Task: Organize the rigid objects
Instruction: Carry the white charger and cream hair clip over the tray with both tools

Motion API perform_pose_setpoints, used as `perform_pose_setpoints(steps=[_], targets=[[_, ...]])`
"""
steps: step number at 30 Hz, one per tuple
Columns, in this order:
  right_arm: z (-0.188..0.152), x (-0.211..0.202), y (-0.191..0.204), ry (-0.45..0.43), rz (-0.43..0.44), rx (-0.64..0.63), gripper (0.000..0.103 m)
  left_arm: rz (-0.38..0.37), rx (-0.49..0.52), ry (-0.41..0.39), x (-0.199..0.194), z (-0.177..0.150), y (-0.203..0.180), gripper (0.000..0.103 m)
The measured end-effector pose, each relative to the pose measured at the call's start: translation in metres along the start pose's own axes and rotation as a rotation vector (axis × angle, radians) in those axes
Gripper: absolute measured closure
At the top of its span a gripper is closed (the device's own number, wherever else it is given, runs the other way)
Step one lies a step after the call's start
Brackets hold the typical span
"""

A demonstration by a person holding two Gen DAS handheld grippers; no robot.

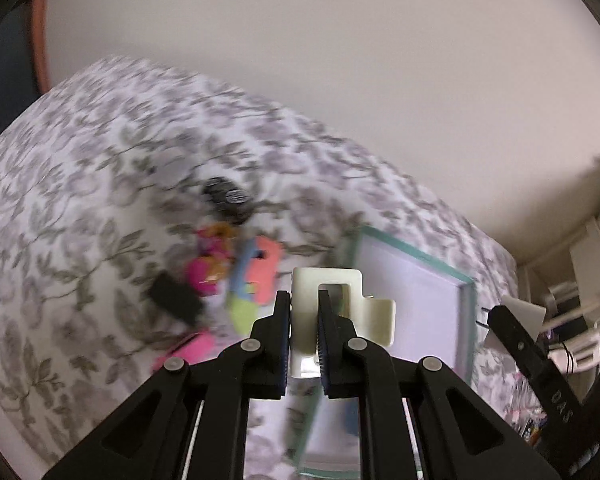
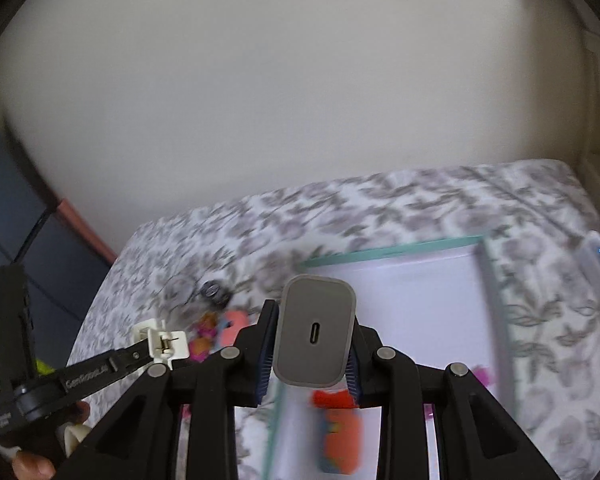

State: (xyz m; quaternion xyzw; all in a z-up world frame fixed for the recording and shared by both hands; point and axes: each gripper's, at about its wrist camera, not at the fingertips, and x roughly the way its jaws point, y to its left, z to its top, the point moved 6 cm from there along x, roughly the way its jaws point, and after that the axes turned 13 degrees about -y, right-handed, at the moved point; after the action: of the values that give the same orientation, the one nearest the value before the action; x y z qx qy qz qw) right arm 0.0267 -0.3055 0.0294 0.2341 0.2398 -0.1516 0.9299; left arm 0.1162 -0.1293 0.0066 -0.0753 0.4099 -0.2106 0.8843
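My left gripper [image 1: 304,312] is shut on a white plastic plug-like piece [image 1: 340,292], held in the air above the flowered bedspread [image 1: 80,208]. It shows again at the left of the right wrist view, where the white piece [image 2: 168,344] sticks out of its black fingers. My right gripper [image 2: 314,320] is shut on a grey USB-C charger block [image 2: 316,332], its port facing the camera. Below both lies a shallow white box with a teal rim [image 2: 400,250] [image 1: 420,264]. An orange toy [image 2: 336,420] lies blurred inside the box.
A heap of pink, orange, blue and green toys [image 1: 236,268] lies on the bedspread left of the box, with a black round thing [image 1: 228,196] behind it and a black block [image 1: 174,300] beside it. A plain wall stands behind the bed. Shelving [image 1: 580,280] is at the right.
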Motion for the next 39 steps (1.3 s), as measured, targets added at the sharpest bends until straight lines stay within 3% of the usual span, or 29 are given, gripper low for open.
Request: perform_pose_setpoints(steps=[9,13,18,22,39], targets=[[0.02,-0.026,-0.066,-0.05,-0.149,0.035,0.072,-0.108,0.113,0.004,0.017,-0.027,-0.068,0.091],[0.014,-0.021,-0.081,-0.028,-0.189,0.025,0.072,-0.102,0.173,0.014,0.035,-0.046,-0.084,0.091],[-0.02,0.011,-0.095,0.087,-0.217,0.015,0.072,-0.107,0.165,0.074,0.06,-0.069,-0.085,0.091],[-0.042,0.027,-0.105,0.149,-0.24,0.008,0.072,-0.093,0.181,0.061,0.069,-0.074,-0.085,0.091],[-0.065,0.044,-0.107,0.235,-0.258,0.008,0.071,-0.036,0.201,0.058,0.089,-0.084,-0.084,0.09]])
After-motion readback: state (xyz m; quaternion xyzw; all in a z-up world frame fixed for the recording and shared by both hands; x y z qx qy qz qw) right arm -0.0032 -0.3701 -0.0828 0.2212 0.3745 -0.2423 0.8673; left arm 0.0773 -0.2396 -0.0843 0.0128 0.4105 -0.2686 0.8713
